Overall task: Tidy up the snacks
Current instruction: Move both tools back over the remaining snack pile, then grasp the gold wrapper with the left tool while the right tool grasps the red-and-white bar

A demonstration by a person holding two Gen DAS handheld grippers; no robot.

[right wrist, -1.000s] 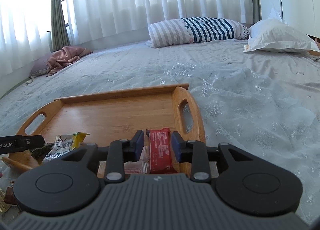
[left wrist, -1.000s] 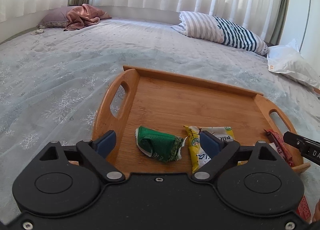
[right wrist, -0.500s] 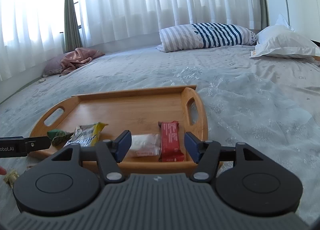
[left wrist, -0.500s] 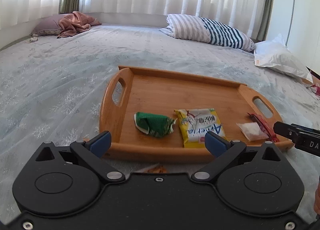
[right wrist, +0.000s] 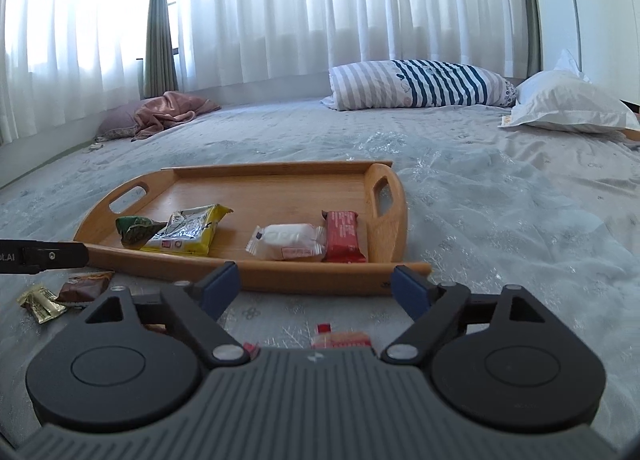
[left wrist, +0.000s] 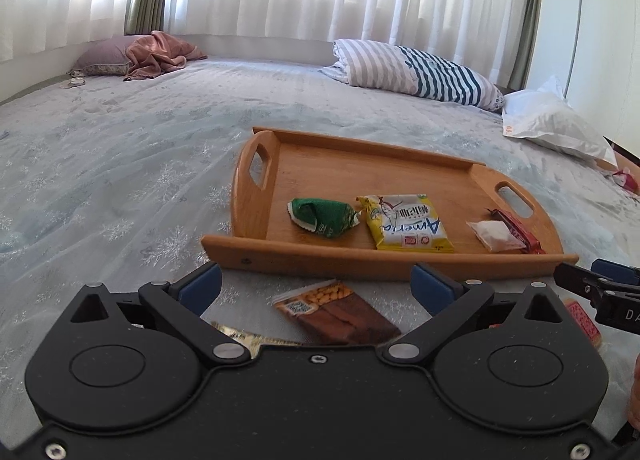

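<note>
A wooden tray (left wrist: 384, 262) (right wrist: 320, 278) lies on the bed. In it lie a green packet (left wrist: 322, 212) (right wrist: 136, 229), a yellow packet (left wrist: 404, 222) (right wrist: 188, 230), a white packet (left wrist: 495, 235) (right wrist: 288, 241) and a red bar (left wrist: 520, 230) (right wrist: 344, 236). My left gripper (left wrist: 316, 286) is open and empty, on the near side of the tray, above a brown peanut bar (left wrist: 336, 312) (right wrist: 86, 287). My right gripper (right wrist: 316, 286) stands empty before the tray's near rim, its jaws still opening, over a red-and-white packet (right wrist: 340, 338).
A small gold packet (right wrist: 40, 302) lies on the sheet left of the brown bar, and another gold wrapper (left wrist: 248, 336) peeks out under my left gripper. Striped pillow (right wrist: 416, 84), white pillow (right wrist: 568, 104) and a pink cloth (left wrist: 156, 54) lie far back.
Both grippers have drawn back from the tray onto the sheet. The right jaws have spread wide, leaving the red bar in the tray. Loose packets have come into view near me.
</note>
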